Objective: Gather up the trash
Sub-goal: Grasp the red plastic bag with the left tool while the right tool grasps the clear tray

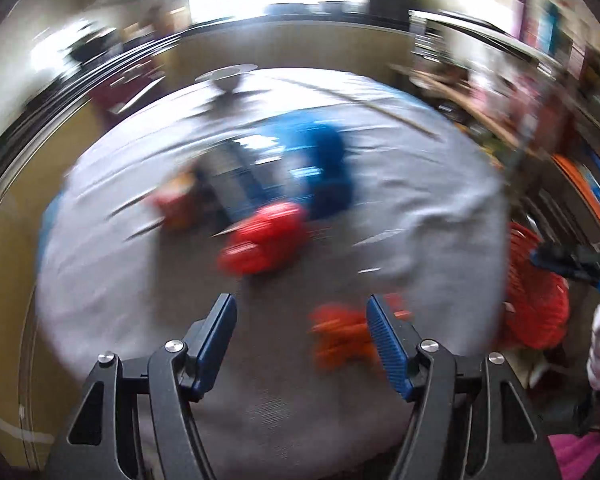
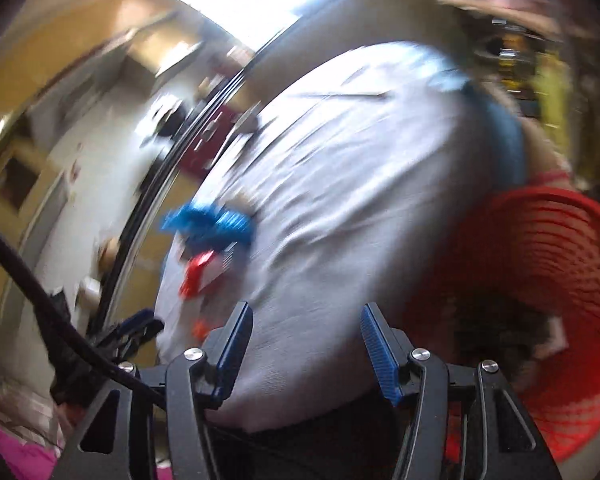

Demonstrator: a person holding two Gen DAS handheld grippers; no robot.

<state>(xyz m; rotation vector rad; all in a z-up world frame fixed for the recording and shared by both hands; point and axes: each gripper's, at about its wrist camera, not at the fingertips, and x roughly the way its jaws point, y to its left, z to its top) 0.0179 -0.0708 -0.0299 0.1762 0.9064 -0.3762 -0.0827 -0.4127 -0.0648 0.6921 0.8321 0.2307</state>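
Crumpled red wrapper trash (image 1: 266, 238) lies mid-bed on the pale grey sheet (image 1: 420, 200), beyond the left claw (image 1: 302, 344), whose jaws gape empty. Heavy blur risks a mistimed grab bunching sheet instead; the right claw (image 2: 306, 350), also open and empty, sits beside the red ribbed plastic basket (image 2: 540, 240).

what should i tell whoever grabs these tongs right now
Left tongs: open, nothing between them, over the grey sheet.
Right tongs: open and empty, beside the red basket.
Trash on the sheet, all blurred: a red wrapper, a blue bag, an orange-red scrap just by the left tongs, a smaller orange piece further left.
The basket sits at the right edge of the sheet; something dark and pale lies inside, too blurred to name.
Done: cannot tell how much has gone in.
Left: at least those four pieces.
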